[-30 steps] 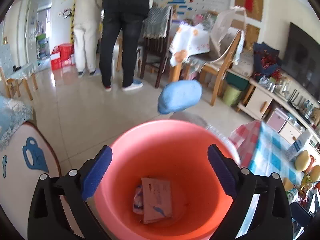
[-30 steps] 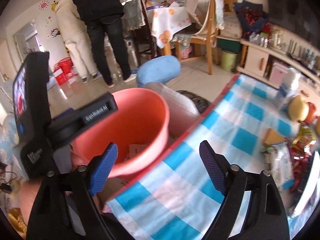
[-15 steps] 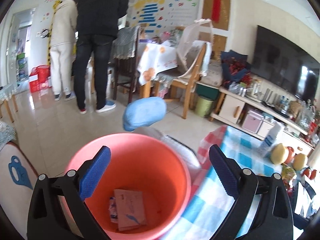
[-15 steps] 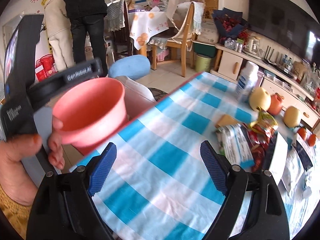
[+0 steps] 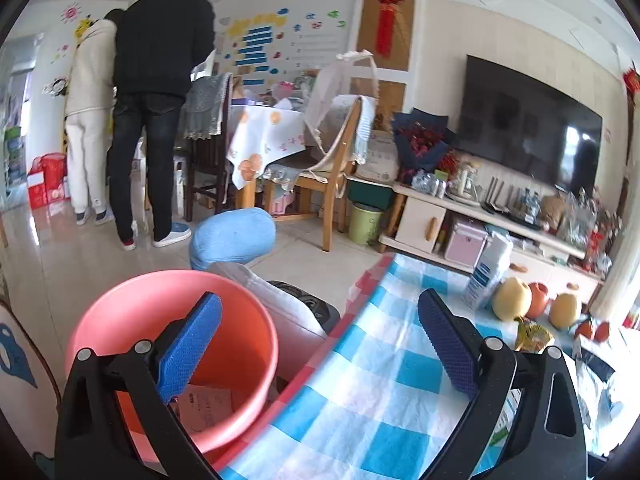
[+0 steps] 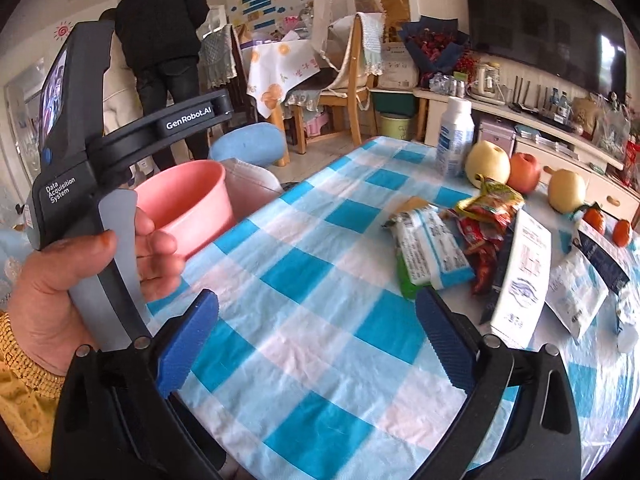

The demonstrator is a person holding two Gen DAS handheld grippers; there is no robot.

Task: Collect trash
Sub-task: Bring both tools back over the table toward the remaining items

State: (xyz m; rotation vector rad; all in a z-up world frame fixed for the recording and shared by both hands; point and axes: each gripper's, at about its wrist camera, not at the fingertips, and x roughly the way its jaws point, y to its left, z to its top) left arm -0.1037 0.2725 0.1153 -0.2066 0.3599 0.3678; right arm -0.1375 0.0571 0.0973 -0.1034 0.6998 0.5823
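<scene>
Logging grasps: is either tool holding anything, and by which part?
Nothing is held: left tool and right tool both stand open and empty.

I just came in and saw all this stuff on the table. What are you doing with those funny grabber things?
A person is tidying trash with a grabber in each hand. The right gripper is open and empty over the blue checked tablecloth; its jaws have just been opening. The wrappers and snack packets ahead of it are not yet picked up. The left gripper is open and empty too, beside the pink bucket, which already holds a small carton.
</scene>
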